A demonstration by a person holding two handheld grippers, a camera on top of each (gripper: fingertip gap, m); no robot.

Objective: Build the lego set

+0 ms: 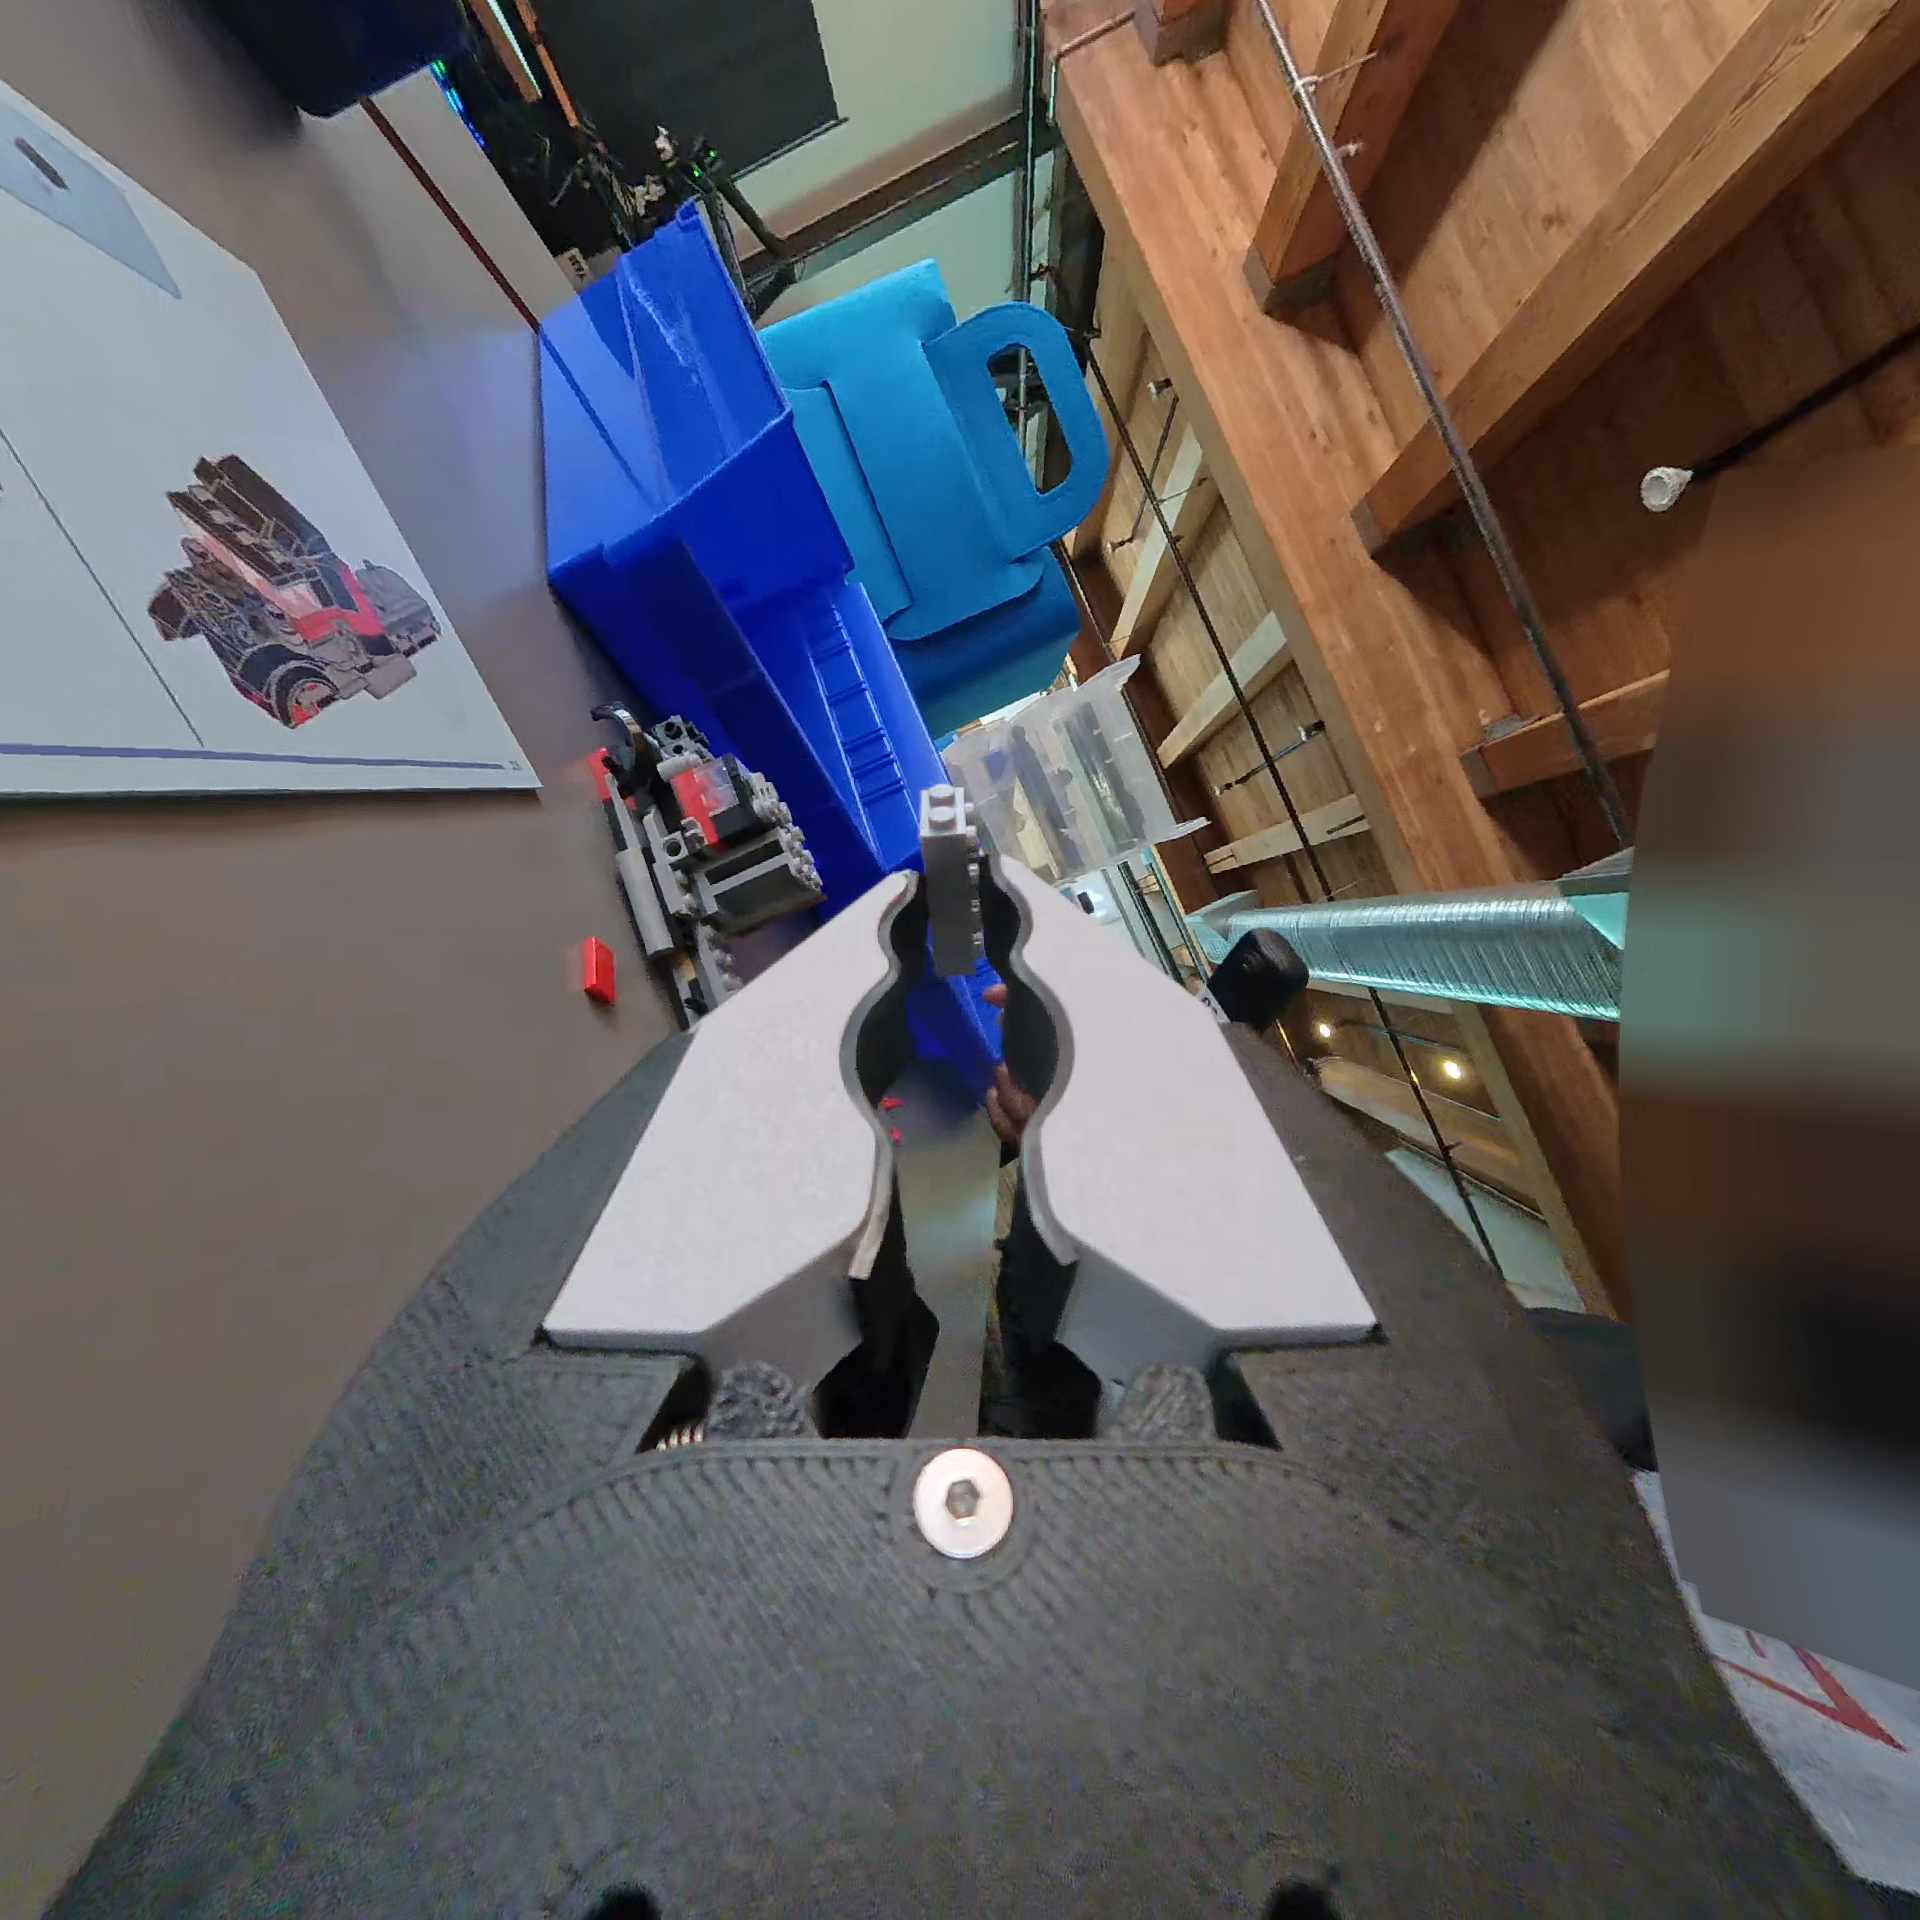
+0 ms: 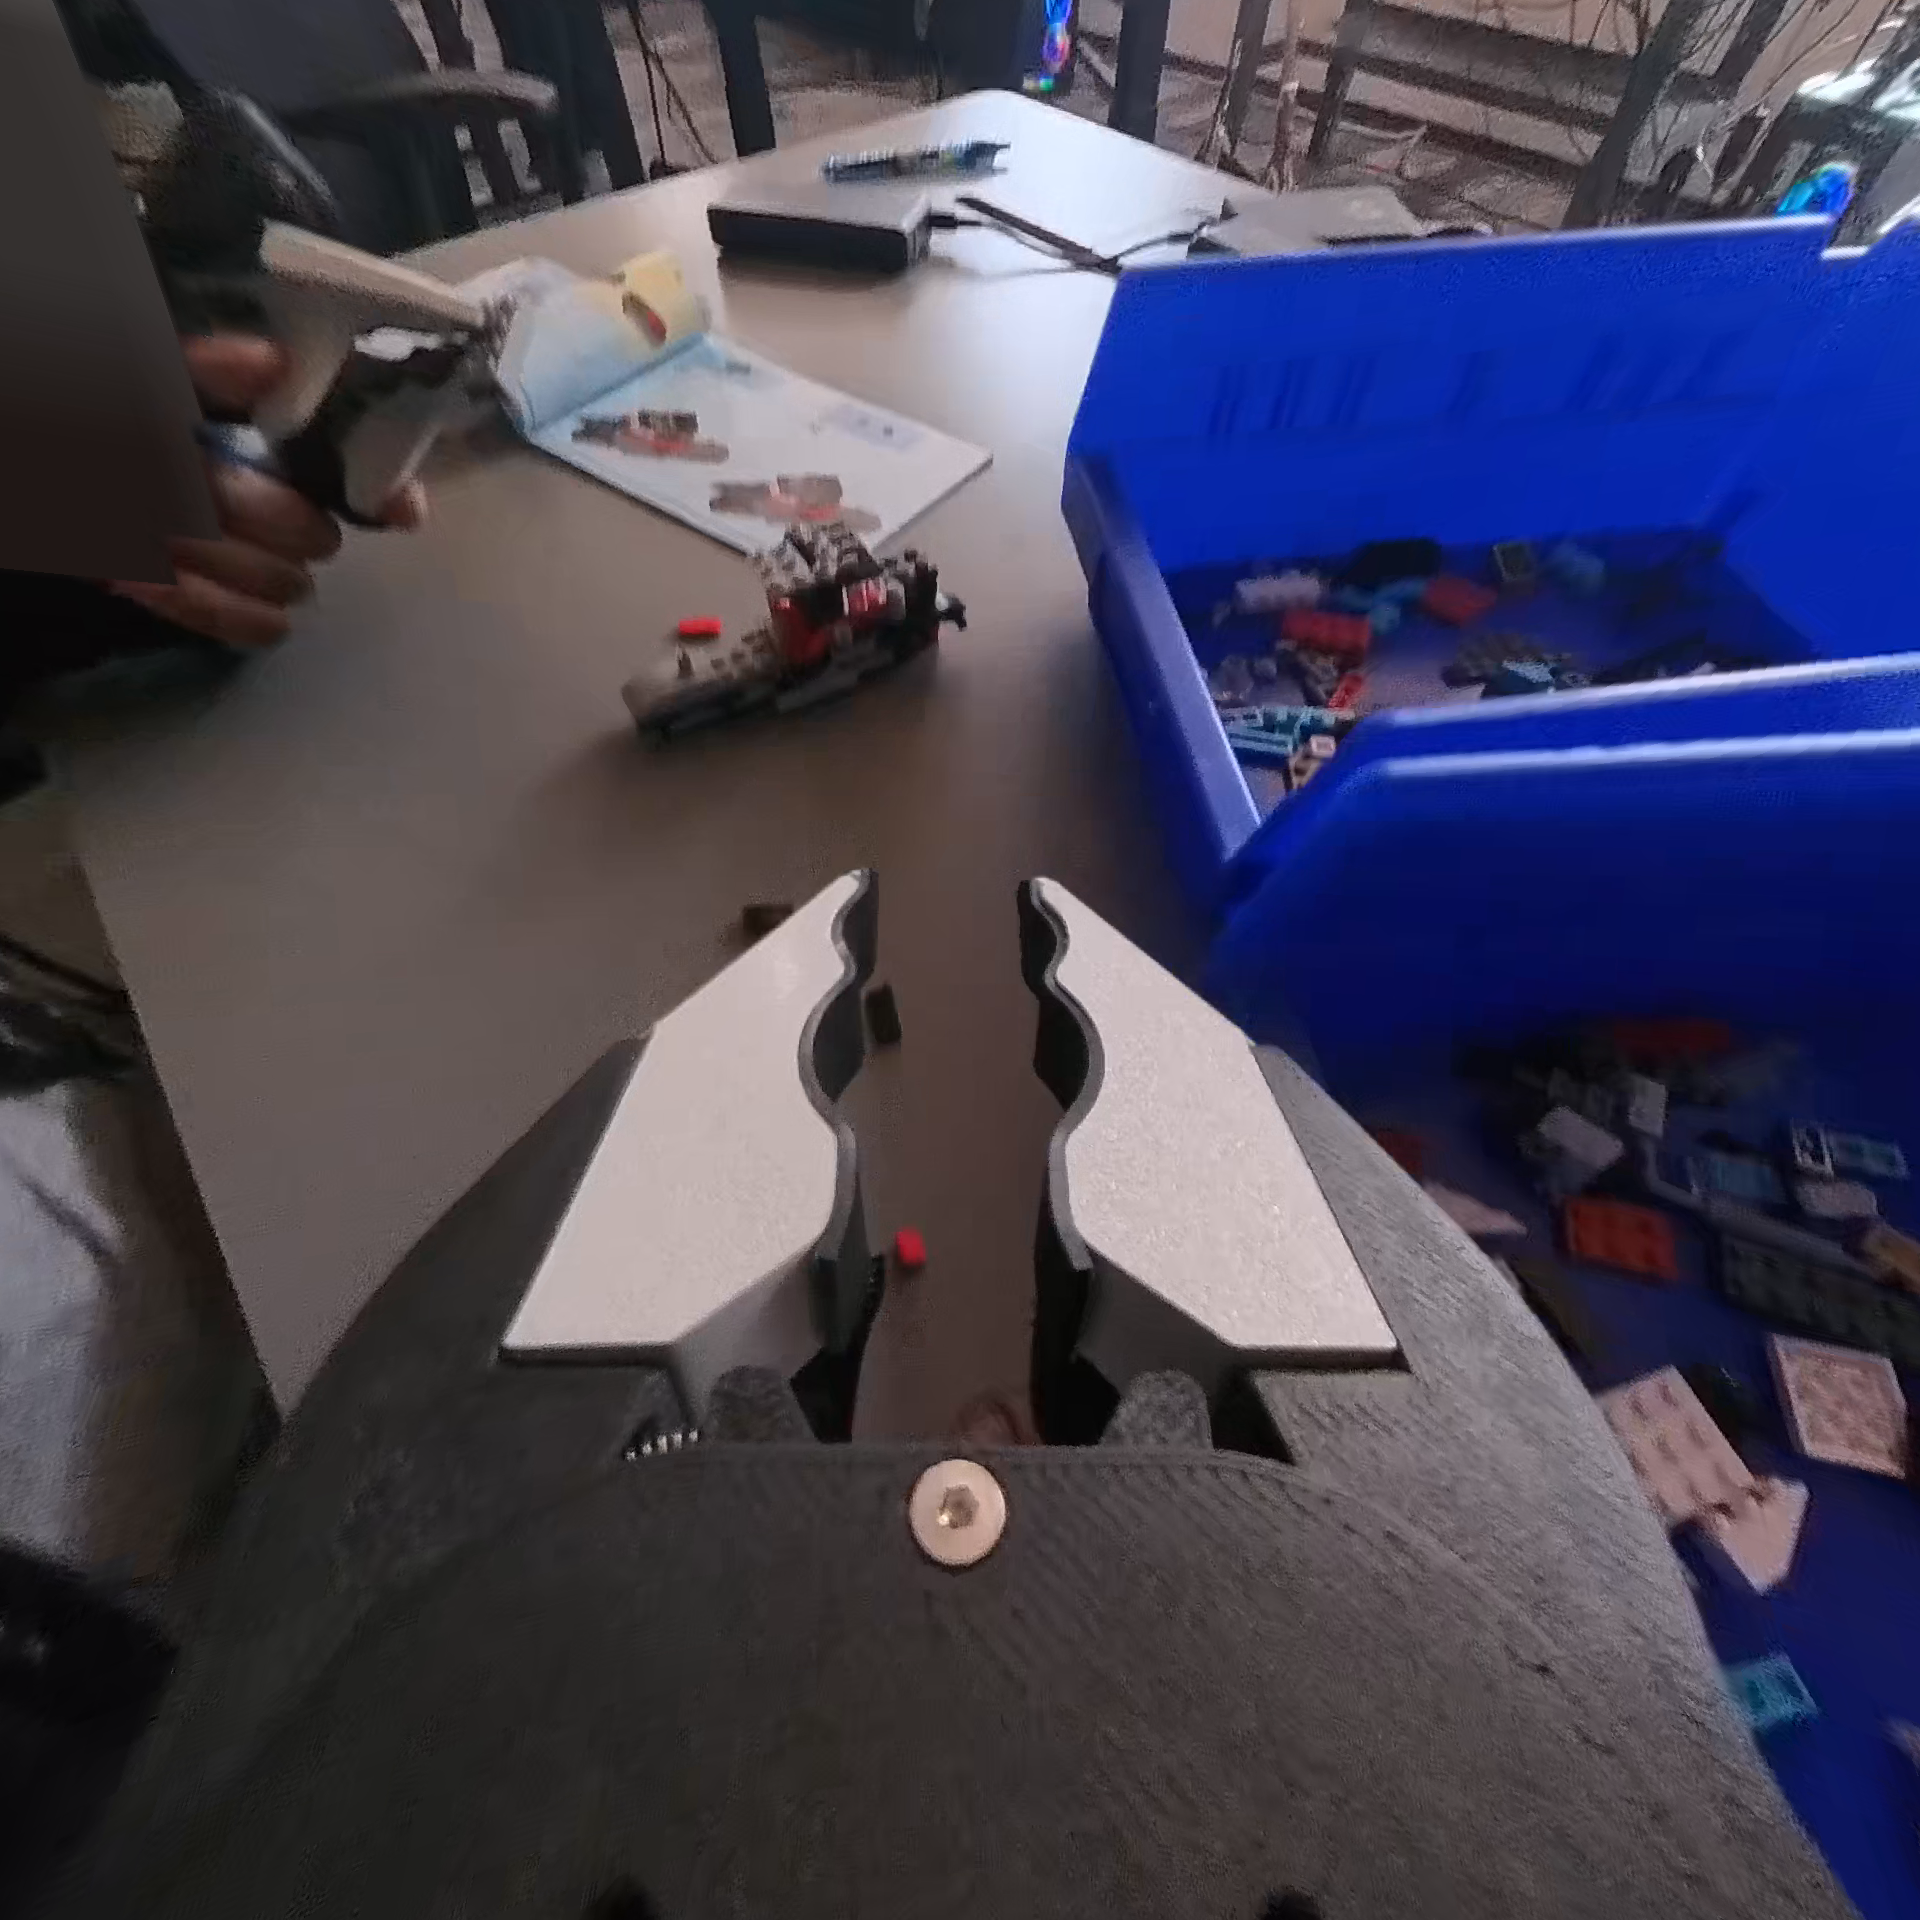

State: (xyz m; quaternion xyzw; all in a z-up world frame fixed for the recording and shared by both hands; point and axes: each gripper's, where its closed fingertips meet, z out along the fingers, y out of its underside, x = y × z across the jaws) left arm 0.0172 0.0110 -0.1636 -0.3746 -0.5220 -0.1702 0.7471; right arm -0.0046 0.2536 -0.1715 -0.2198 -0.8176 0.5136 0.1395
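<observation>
Grey brick [image 1: 951,883], long and studded, sits pinched between the tips of the left gripper [image 1: 954,894], held in the air above the brown table [image 2: 416,831]. Right gripper [image 2: 948,894] hangs over the table with its jaws parted and nothing between them. One half-built model [image 2: 800,634] stands on the table beside two blue bins [image 2: 1143,582] of loose pieces, near one open booklet [image 2: 748,436]. Two small red pieces [image 2: 698,627] lie loose on the table, and perhaps two dark ones, blurred. Only the left wrist view shows wooden beams [image 1: 1455,312] overhead; only the right wrist view shows the bins' contents.
</observation>
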